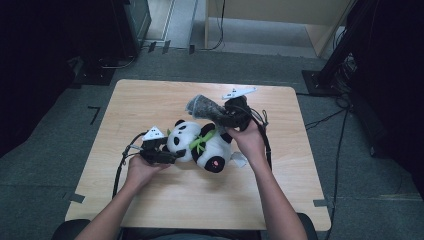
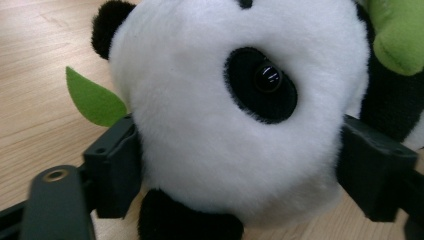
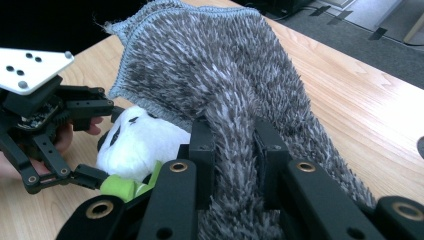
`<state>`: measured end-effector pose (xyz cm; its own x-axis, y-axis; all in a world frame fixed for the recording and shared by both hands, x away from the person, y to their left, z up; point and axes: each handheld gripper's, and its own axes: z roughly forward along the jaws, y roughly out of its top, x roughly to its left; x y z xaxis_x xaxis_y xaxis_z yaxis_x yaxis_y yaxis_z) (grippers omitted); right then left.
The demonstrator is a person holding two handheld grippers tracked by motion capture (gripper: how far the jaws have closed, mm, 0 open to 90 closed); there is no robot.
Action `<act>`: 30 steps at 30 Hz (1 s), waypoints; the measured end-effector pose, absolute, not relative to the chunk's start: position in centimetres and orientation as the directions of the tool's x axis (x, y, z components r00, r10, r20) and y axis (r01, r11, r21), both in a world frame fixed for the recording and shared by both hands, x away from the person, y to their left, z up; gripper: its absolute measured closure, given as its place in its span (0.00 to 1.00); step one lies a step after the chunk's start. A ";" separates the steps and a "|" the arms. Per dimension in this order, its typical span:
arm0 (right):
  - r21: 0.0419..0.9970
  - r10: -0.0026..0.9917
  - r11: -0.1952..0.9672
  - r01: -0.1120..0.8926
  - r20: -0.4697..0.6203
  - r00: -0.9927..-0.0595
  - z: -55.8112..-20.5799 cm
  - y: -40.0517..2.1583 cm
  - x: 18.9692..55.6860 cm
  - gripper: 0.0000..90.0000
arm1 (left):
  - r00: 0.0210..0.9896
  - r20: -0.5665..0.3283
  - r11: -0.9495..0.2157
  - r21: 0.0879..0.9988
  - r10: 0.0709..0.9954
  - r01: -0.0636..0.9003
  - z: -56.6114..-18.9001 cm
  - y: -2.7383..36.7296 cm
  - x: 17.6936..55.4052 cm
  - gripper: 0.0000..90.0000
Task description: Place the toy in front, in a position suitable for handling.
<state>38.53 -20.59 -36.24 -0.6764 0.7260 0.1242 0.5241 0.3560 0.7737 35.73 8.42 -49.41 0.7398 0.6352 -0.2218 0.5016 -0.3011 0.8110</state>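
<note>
in the high view the panda plush (image 1: pixel 200 145) lies on its side near the middle of the wooden table (image 1: pixel 150 100). the left gripper (image 1: pixel 167 155) sits at the panda's head end, and the right gripper (image 1: pixel 226 119) is held just above the toy's far side with a grey fuzzy cloth (image 1: pixel 205 106) hanging from it.

in the left gripper view the panda's white head (image 2: pixel 215 125) sits between the two black jaws, which stand against its sides, one on each cheek; the fur looks lightly pressed, so i judge the head clasped and steadied. a green felt leaf (image 2: pixel 92 100) lies on the table behind.

in the right gripper view the jaws are clenched tight on a bunched fold of the cloth (image 3: pixel 225 100), which fans out above the panda (image 3: pixel 140 142); the left gripper (image 3: pixel 50 145) shows beyond at the toy's head.

the step in hand looks like bracing the toy while the cloth is brought over it. the next move calls for lowering the cloth onto the panda, either to wipe or to cover it, with the head kept pinned so the toy does not roll.
</note>
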 end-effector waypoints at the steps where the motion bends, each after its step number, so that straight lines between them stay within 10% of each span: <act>1: 0.774 0.726 0.356 0.524 0.124 -0.676 -36.2 -20.6 38.5 0.84 | 0.739 -0.213 -0.306 0.811 0.639 0.498 -49.3 8.4 35.6 0.22; 13: 0.788 0.688 0.344 0.510 0.158 -0.708 -36.1 -18.2 39.3 0.84 | 0.707 -0.183 -0.307 0.806 0.683 0.506 -48.2 7.7 34.8 0.47; 30: 0.779 0.616 0.395 0.487 0.169 -0.770 -38.1 -14.2 38.6 0.84 | 0.701 -0.092 -0.331 0.833 0.707 0.443 -46.9 7.2 33.7 0.49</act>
